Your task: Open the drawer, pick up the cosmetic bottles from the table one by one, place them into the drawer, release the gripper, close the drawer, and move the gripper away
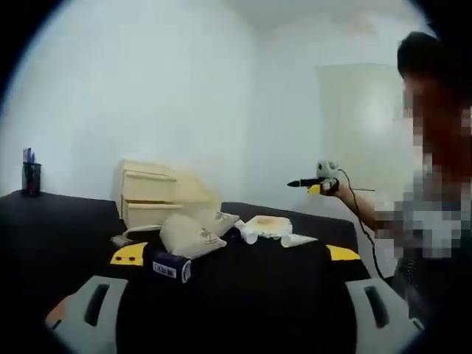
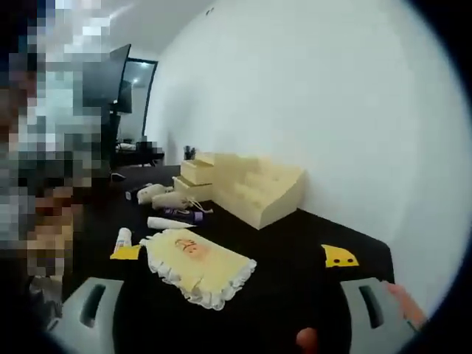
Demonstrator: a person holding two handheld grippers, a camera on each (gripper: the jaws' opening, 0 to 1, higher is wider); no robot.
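both pairs of fingers stand wide apart with nothing between them, the left gripper (image 1: 234, 313) and right gripper (image 2: 228, 313) held well back from the work. the cosmetic bottles (image 2: 166, 198) lie on the black surface (image 2: 295, 243) beside the yellow drawer unit (image 2: 243, 188), its drawers looking shut. the bottles are probably light, stiff and slippery, best taken across the body. a frilled pouch (image 2: 198, 265) lies nearer. white walls surround.

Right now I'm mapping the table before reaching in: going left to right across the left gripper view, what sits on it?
Pen cup → cream drawer organizer → beige pouch → frilled yellow pouch → white tube → yellow marker.
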